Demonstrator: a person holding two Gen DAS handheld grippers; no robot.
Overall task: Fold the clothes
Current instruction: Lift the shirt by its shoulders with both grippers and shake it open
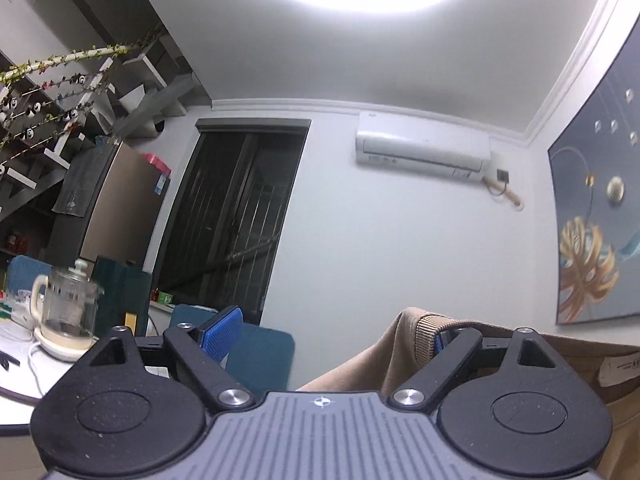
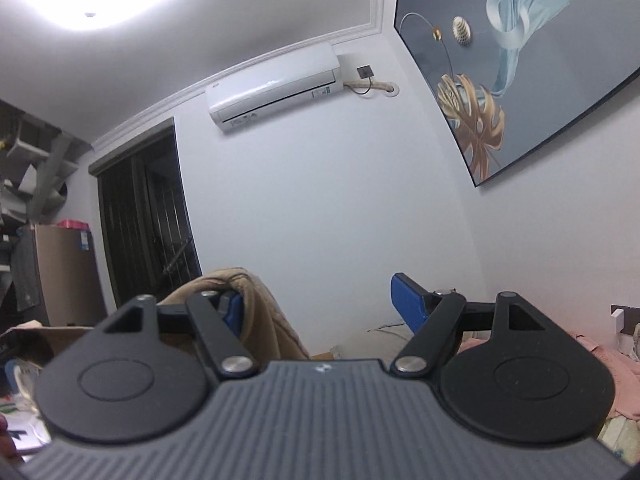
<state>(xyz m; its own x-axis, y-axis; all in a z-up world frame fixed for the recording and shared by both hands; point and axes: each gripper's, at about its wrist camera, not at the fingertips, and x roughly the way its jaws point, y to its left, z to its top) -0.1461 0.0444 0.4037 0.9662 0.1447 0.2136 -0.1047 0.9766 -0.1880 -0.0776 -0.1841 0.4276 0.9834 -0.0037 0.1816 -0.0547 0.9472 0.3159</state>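
Standing on the white table at the left edge, a clear glass kettle (image 1: 70, 304) sits well apart from the left gripper (image 1: 332, 332), spread wide, tan knit garment (image 1: 404, 344) draped over its right finger. The right gripper (image 2: 316, 304), also spread, carries tan cloth (image 2: 264, 312) over its left finger.

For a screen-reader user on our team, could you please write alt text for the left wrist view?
The left gripper, jaws wide apart, is raised toward a white wall, with a tan ribbed-cuff knit garment draped over its right-hand blue-padded finger. Beyond are a white wall-mounted air conditioner, a dark doorway and, at left, a glass kettle on a white table.
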